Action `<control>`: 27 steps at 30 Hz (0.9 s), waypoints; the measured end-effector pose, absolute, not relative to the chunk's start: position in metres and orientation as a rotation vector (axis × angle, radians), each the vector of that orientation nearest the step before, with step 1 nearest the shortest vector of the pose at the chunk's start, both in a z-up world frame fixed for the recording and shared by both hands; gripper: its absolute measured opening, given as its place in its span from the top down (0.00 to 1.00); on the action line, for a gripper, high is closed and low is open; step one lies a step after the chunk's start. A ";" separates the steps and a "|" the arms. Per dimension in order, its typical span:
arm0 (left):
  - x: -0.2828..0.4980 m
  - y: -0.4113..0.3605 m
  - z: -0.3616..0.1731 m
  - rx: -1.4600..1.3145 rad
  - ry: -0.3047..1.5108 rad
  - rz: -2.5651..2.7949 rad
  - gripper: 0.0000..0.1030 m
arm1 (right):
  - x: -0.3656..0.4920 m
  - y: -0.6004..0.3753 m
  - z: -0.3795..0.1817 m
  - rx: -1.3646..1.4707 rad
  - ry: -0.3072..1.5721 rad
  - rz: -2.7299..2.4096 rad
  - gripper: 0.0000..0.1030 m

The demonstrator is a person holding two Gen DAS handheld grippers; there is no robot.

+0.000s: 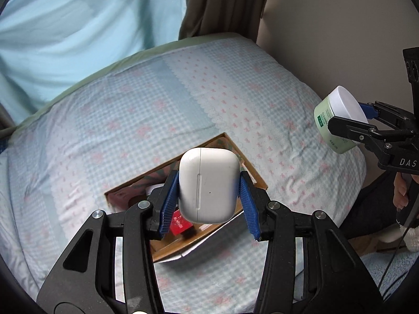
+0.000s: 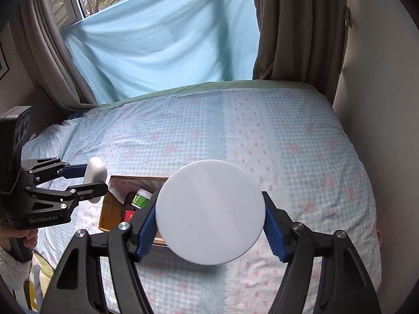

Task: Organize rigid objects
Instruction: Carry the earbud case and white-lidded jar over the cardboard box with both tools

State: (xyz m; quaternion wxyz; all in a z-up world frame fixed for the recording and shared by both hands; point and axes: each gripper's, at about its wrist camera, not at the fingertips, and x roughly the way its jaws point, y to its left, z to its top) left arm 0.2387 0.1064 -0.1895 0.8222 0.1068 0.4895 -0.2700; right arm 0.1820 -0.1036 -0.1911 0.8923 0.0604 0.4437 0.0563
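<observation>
Here the left gripper [image 1: 209, 198] has its 2 blue fingers [image 1: 169, 201] squeezed on a white earbud case [image 1: 208, 184]. The case is smooth, with round corners, a long thin slot down its front and a tiny dot beside it. It stands up tall between the fingers, with its top poking out past the fingertips. It is up in the air.

Behind the case and under the fingers sits an open cardboard box [image 1: 258, 180] on the bed [image 1: 157, 99]. Something red [image 1: 179, 225] lies inside the box, just past the left finger. From the right wrist view, a small green tub [image 2: 141, 198] shows in the box too.

The right gripper [image 2: 209, 222] has its 2 blue fingers [image 2: 148, 229] shut tight on a round jar [image 2: 209, 212]. The jar has a flat white lid that faces the camera. From the left wrist view its side is pale green [image 1: 324, 120] with a darker green label. The jar is also in the air, off to the right of the box.

The bed has a blue checked cover with little pink bows.
</observation>
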 end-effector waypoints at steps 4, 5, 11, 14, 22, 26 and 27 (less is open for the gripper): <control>0.244 0.149 -0.195 0.216 1.059 -0.549 0.59 | 0.190 -0.073 -0.196 0.163 0.944 0.115 0.35; 0.246 0.158 -0.198 0.214 1.065 -0.541 0.59 | 0.193 -0.066 -0.198 0.175 0.949 0.114 0.35; 0.265 0.198 -0.219 0.160 1.099 -0.474 0.59 | 0.210 -0.030 -0.212 0.217 1.002 0.124 0.35; 0.280 0.210 -0.233 0.133 1.124 -0.455 0.59 | 0.221 -0.016 -0.223 0.203 1.039 0.149 0.35; 0.323 0.216 -0.292 0.096 1.218 -0.397 0.59 | 0.264 0.005 -0.279 0.179 1.155 0.226 0.35; 0.340 0.216 -0.331 0.073 1.295 -0.359 0.59 | 0.283 0.017 -0.313 0.156 1.222 0.264 0.35; 0.344 0.215 -0.339 0.063 1.313 -0.351 0.59 | 0.287 0.019 -0.321 0.155 1.237 0.272 0.35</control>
